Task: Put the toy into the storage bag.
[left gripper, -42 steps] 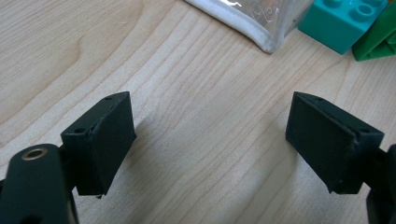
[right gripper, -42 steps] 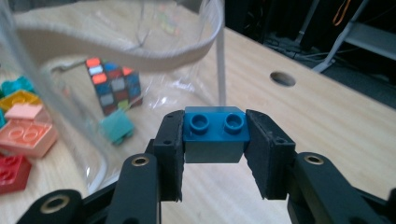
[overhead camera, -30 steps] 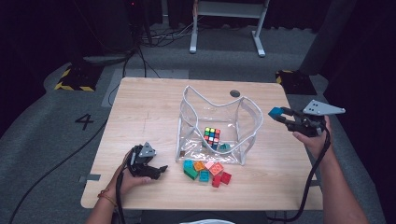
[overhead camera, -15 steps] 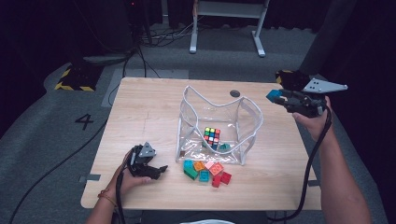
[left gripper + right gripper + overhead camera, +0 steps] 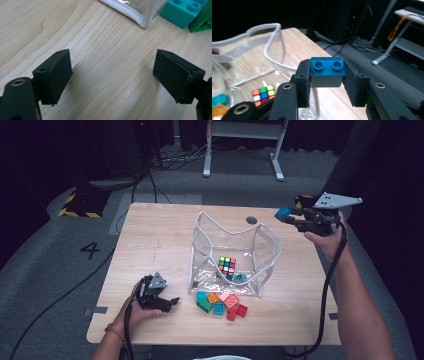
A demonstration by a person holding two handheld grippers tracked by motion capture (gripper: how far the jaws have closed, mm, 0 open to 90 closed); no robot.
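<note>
- We are carrying a blue brick (image 5: 327, 72) in the right gripper (image 5: 292, 218), whose jaws are clamped on the brick's two sides, studs facing up in the right gripper view.
- In the high view the brick (image 5: 283, 213) is hanging in the air just beyond the right rim of the clear pouch (image 5: 260, 265), above the table (image 5: 150, 235) and apart from the pouch.
- The left gripper (image 5: 167, 302) is resting on the table to the left of the pouch, jaws standing apart with nothing but bare wood between them in the left gripper view.
- We are judging the step in hand to be loading loose bricks into the pouch, with this brick midway in transfer.
- The next move is calling for a shift over the pouch mouth, a lowering past the rim, then a release beside the puzzle cube (image 5: 227, 265) inside; the soft rim may be sagging, so clearance is wanted.
- A cluster of bricks (image 5: 221, 302) is waiting on the table in front of the pouch; one teal piece (image 5: 240, 278) is possibly already inside, though the clear wall makes that hard to confirm.
- Against the frame a second ago, the right gripper is now higher and farther back along the pouch's right side, grip unchanged; the left gripper is where it was.
</note>
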